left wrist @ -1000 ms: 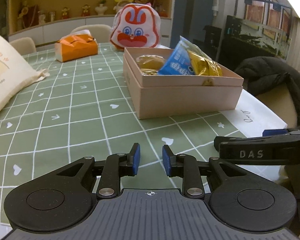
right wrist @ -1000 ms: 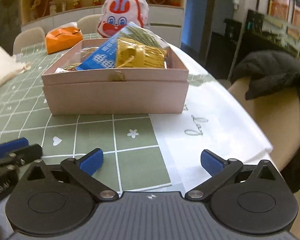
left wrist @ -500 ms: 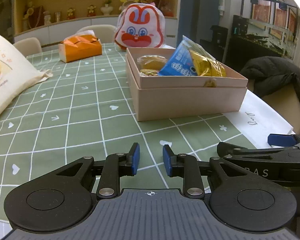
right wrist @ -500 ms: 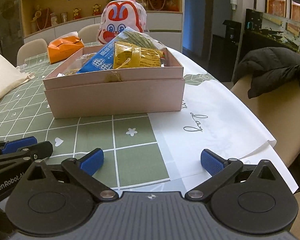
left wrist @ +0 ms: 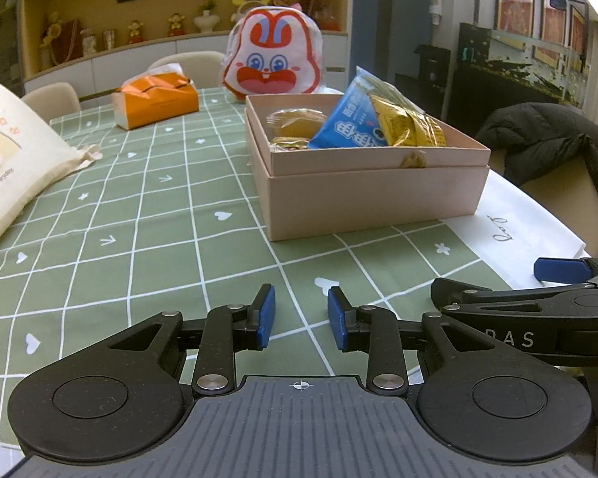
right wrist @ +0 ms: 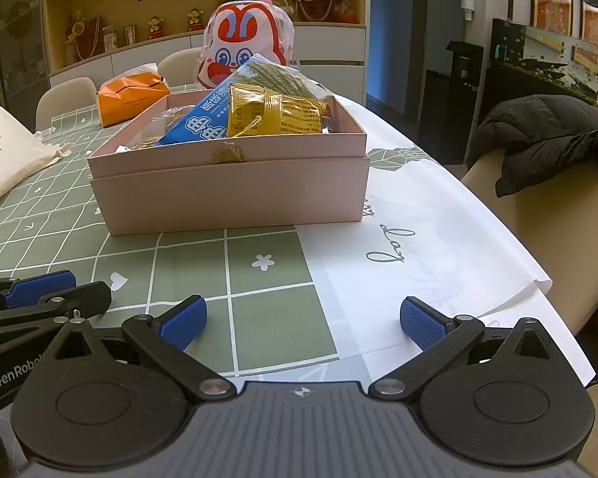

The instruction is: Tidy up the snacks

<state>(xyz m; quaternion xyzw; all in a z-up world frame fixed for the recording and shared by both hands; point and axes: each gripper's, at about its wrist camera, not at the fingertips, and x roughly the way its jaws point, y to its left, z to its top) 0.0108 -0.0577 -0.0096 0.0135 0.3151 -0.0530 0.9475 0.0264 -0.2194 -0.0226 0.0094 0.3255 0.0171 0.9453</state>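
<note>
Holding both tools low over the bench [left wrist: 147, 215], I have nothing in either one. My left gripper [left wrist: 301, 316] has a modest gap between its pads and the jaws are opening onto bare cloth. My right gripper [right wrist: 303, 320] stands spread wide, also empty. The pink box [right wrist: 235, 195] sits ahead of both, near the bench's right side, partly on a white sheet [right wrist: 418, 247]. Inside it I can see a blue packet [left wrist: 349, 127], a yellow packet [right wrist: 275, 115] leaning against it, and a round pastry [left wrist: 297, 119] at the back. Judging by that, most of the sorting looks done; I see no loose snack on the cloth nearby, though the rabbit bag [left wrist: 273, 59] beyond may hold more.
</note>
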